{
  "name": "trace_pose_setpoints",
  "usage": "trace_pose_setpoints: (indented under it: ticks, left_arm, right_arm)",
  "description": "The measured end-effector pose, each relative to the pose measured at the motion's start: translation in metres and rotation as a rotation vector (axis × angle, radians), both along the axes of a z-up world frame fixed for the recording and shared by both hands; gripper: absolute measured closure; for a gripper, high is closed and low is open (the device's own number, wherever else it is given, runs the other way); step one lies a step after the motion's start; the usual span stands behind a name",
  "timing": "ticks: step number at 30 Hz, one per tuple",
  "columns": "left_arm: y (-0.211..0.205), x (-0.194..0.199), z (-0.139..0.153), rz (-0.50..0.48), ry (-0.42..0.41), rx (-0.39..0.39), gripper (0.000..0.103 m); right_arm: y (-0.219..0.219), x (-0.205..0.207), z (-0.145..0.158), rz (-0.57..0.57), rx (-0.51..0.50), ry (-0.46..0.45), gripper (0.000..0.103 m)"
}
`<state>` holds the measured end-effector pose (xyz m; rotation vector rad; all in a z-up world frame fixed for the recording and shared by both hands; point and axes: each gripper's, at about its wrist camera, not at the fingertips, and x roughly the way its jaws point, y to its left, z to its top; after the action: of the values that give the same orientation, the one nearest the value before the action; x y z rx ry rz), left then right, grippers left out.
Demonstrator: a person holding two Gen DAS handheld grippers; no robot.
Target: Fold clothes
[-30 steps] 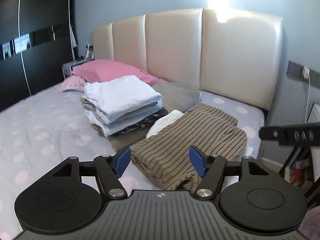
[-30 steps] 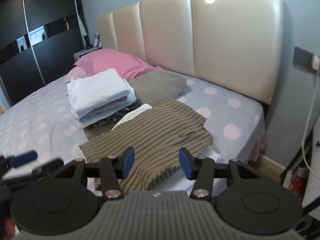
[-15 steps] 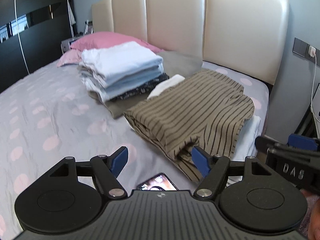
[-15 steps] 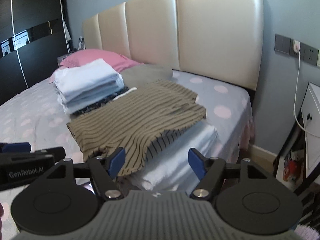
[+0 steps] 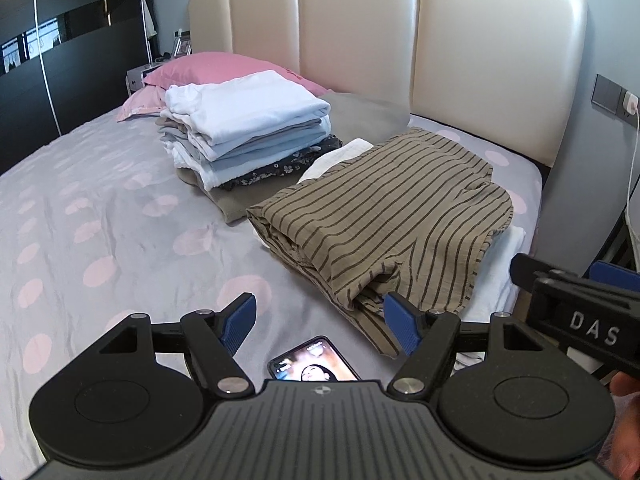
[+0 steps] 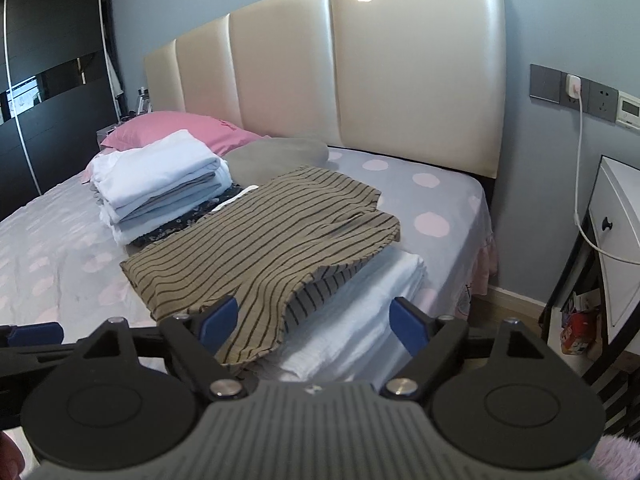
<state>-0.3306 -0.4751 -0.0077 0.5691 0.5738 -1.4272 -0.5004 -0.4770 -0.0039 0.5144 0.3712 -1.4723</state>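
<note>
I hold my left claw [image 5: 320, 322] above the bed [image 5: 100, 216], its blue pads spread wide with nothing between them, and my right claw [image 6: 310, 320] is just as released, hanging over the near edge of the striped garment [image 6: 260, 244]. That brown striped garment lies folded flat on a low pile of white cloth [image 6: 360, 304] at the bed's corner nearest the nightstand [image 6: 616, 240]; its near hem droops over the white cloth toward my right claw, not touching either pad. Just beyond the striped garment, toward the headboard [image 5: 360, 40], sits a grey pillow [image 5: 368, 114], and beside the garment on the side away from the nightstand stands a stack of folded clothes [image 5: 248, 128], white and pale blue on top, a dark flowered piece and a tan one at the bottom. A pink pillow [image 5: 224, 70] lies behind that stack against the headboard. A phone [image 5: 314, 364] with a lit screen rests on the sheet just in front of the striped garment's near corner, under my left claw. A charger cable [image 6: 580, 184] hangs from the wall socket above the nightstand.
</note>
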Motion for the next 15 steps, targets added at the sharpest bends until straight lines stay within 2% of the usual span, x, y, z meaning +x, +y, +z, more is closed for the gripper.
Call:
trace_pose_setpoints:
  ticks: [15]
  left_arm:
    - [0.0008,-0.0014,0.0014,0.001,-0.018,0.003,0.034]
  right_arm:
    - [0.0012,0.0062,0.0002,0.010,-0.004,0.020,0.018]
